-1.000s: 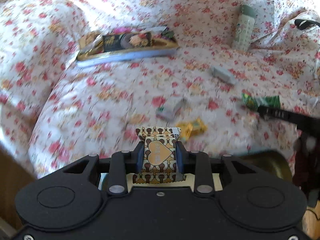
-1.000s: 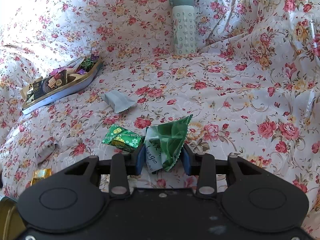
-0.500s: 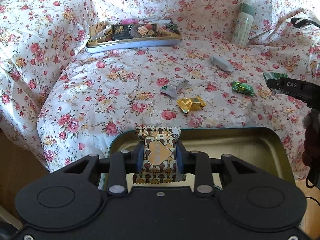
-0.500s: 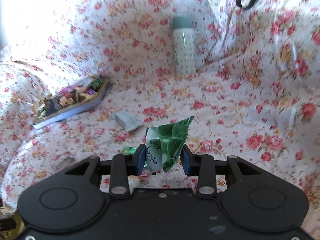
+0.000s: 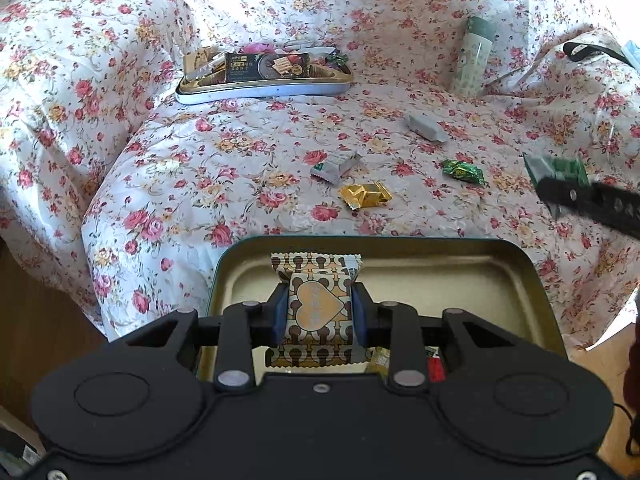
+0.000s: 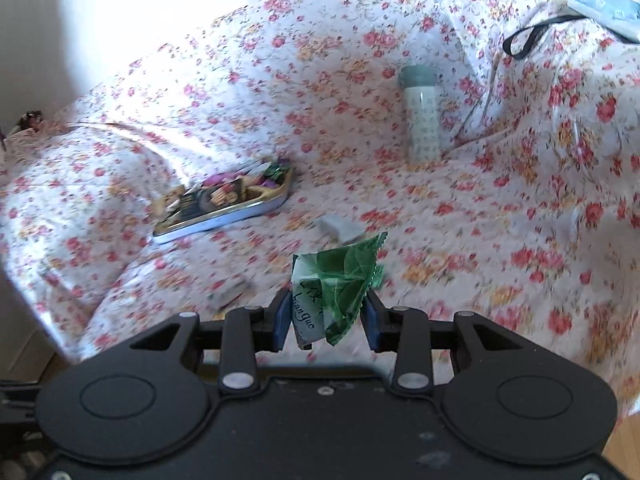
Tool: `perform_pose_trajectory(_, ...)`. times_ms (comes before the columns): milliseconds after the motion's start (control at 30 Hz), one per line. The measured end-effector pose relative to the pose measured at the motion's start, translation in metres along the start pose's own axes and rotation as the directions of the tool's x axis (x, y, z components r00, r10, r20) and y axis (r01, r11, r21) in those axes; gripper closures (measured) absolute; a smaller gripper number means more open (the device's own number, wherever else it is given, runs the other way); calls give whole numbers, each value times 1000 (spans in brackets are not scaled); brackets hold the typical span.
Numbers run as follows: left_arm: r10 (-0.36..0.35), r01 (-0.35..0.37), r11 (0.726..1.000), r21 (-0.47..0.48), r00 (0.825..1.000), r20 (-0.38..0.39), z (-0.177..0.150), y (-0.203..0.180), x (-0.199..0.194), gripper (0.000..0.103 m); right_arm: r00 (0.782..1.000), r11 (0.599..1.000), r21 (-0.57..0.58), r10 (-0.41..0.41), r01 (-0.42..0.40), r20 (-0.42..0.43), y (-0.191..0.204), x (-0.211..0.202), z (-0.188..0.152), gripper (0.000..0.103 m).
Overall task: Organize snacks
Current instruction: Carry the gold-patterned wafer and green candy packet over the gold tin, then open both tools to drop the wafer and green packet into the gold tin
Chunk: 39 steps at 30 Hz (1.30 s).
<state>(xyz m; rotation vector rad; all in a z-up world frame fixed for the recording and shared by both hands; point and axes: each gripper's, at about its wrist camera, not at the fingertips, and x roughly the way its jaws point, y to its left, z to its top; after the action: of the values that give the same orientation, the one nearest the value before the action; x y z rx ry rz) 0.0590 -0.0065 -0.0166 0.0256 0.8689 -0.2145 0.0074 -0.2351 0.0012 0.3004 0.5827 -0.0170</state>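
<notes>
Far left on the flowered cloth (image 5: 168, 184): a long flat tin (image 5: 264, 87) full of snacks, with a dark packet (image 5: 267, 67) on top. Seen in the right wrist view too, at the far left.

Near the middle of the cloth: a grey and white snack (image 5: 335, 165), and just near of it a shiny gold candy (image 5: 365, 195). Close together, not touching.

Right at the near edge: an open gold tin (image 5: 440, 276) with a dark green rim. Over it, the left hand-held gripper (image 5: 318, 314), closed tight on a brown and cream snack with a heart (image 5: 317, 308). Blue pads pressing on both sides of the packet. Packet upright, top end poking out past the fingers. Under the gripper, small bits of a yellow wrapper and a red wrapper inside the gold tin.

A bit farther and to the right: a small grey packet (image 5: 425, 128) lying alone. Nearer than that, a green foil candy (image 5: 463, 171).

Far right at the back: a pale green bottle (image 5: 475, 56) standing up with a darker green cap. Past it, a black strap (image 5: 576, 51).

At the right edge of the left wrist view: the right hand-held gripper (image 5: 560, 184), blurry, up above the cloth. In its own view (image 6: 326, 316), closed on a green leaf packet (image 6: 338, 280), crumpled and tilted, pinched between the blue pads. Cloth below blurry.
</notes>
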Motion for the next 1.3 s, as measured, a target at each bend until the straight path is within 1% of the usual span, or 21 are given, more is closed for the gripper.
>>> perform_pose_trajectory(267, -6, 5, 999, -37, 1000, -5, -14, 0, -11, 62, 996, 998, 59, 27, -23, -81, 10, -26, -27, 64)
perform_pose_trajectory(467, -28, 27, 998, -65, 999, -21, -23, 4, -17, 62, 983, 993, 111, 45, -25, -176, 12, -33, -48, 64)
perform_pose_trajectory(633, -12, 11, 999, -54, 999, -32, -21, 4, -11, 62, 973, 992, 121, 50, -22, -226, 13, -29, -60, 64)
perform_pose_trajectory(833, 21, -23, 999, -41, 998, -63, -11, 4, 10, 62, 965, 992, 125, 47, -15, -257, 13, -23, -70, 64)
perform_pose_trajectory(1000, 63, -65, 997, -29, 995, -77, -3, 2, 25, 62, 963, 992, 124, 40, -7, -266, 12, -21, -71, 64)
perform_pose_trajectory(1200, 89, -90, 996, -7, 992, -91, 2, -3, 34, 60, 963, 992, 124, 36, -2, -266, 12, -20, -70, 64)
perform_pose_trajectory(1300, 86, -87, 996, -6, 992, -92, 2, -4, 35, 60, 963, 992, 124, 35, -1, -267, 12, -20, -70, 64)
